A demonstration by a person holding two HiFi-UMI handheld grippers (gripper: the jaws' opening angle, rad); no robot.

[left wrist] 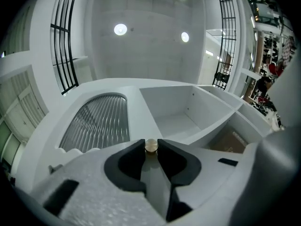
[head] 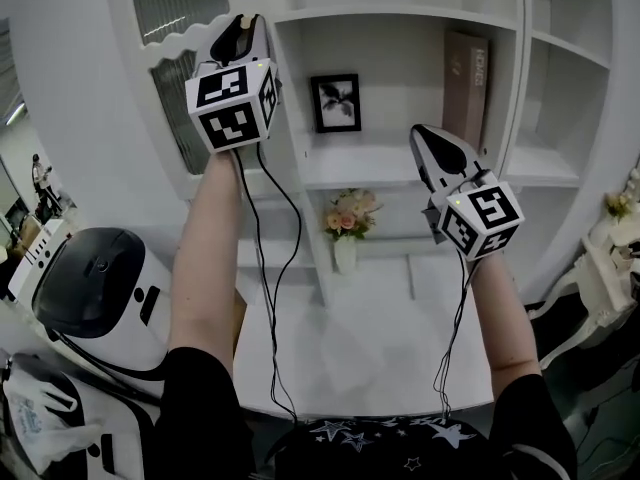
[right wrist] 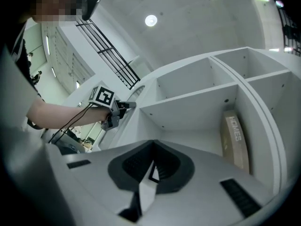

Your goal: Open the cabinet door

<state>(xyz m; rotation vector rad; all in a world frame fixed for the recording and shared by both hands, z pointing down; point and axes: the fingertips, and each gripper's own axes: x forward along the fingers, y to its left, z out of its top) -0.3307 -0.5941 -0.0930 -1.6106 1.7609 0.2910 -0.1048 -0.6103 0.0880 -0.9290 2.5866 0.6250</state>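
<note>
The white cabinet door (head: 178, 78) with its ribbed glass panel (left wrist: 96, 125) stands at the left of the shelf unit. A small round brass knob (left wrist: 151, 146) on the door's edge sits between the black pads of my left gripper (head: 240, 25), and both pads press on it. That gripper is raised and points up at the door; the right gripper view shows it (right wrist: 120, 108) against the door's edge. My right gripper (head: 428, 140) hangs lower and to the right, in front of the open shelves, its jaws (right wrist: 153, 147) together with nothing in them.
The open shelves hold a black-framed picture (head: 336, 102) and a tall brown box (head: 465, 83). A vase of flowers (head: 347, 223) stands on the white desk (head: 350, 343) below. A white machine with a black top (head: 100, 283) is at the left, and ornate white furniture (head: 610, 258) at the right.
</note>
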